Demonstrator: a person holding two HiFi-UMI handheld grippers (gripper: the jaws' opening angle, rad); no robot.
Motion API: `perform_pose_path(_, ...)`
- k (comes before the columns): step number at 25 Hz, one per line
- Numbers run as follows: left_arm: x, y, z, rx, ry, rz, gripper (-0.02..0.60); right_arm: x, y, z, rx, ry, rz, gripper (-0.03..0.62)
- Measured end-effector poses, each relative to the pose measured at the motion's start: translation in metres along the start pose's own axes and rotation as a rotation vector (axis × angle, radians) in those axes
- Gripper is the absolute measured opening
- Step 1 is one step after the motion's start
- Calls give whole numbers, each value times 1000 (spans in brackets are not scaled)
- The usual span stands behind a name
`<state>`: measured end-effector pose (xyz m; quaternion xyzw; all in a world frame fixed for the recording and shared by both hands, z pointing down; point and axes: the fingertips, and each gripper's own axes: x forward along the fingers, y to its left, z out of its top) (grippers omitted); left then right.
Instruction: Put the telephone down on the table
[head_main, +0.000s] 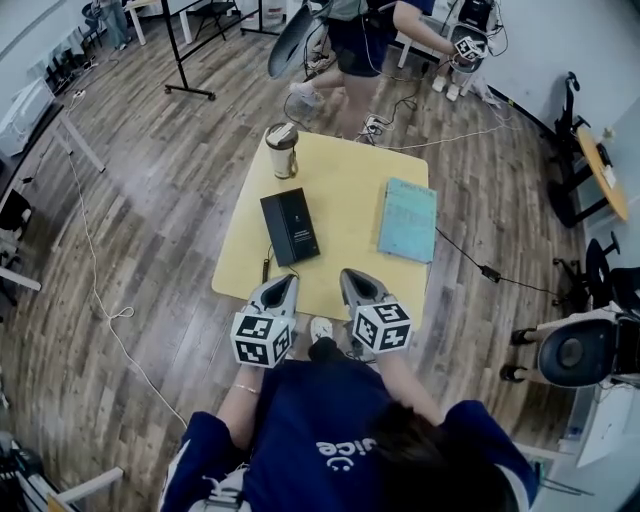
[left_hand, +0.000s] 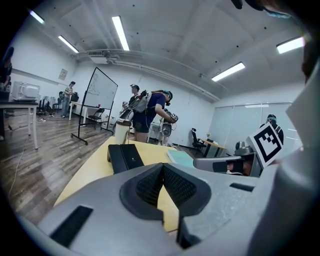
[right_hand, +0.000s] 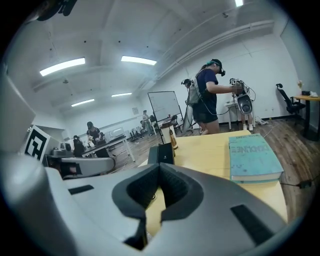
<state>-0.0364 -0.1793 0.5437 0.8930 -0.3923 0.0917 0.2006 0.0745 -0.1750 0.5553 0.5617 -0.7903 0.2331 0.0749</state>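
Note:
A black, flat, box-shaped object (head_main: 290, 227), the only phone-like thing here, lies on the yellow table (head_main: 345, 170), left of its middle. It also shows in the left gripper view (left_hand: 125, 156) and the right gripper view (right_hand: 162, 153), ahead of the jaws. My left gripper (head_main: 285, 283) (left_hand: 162, 166) hovers at the table's near edge, shut with nothing between its pads. My right gripper (head_main: 352, 275) (right_hand: 160, 167) is beside it, also shut and empty. Neither gripper touches the black object.
A metal tumbler (head_main: 282, 150) stands at the table's far left corner. A teal book (head_main: 408, 219) (right_hand: 252, 155) lies on the right side. A small dark stick-like item (head_main: 266, 268) rests near the front left edge. Another person (head_main: 360, 40) stands beyond the table, and cables cross the floor.

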Motion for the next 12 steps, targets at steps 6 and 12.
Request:
perform_pose_path(6,4,-5,3,17,-4,-12,5,-2,-4,3,-9,-9,-12,8)
perform_pose_path(12,6,-5,2,18,-7,-12,5,-3,1,7,-59,-14,-13,8)
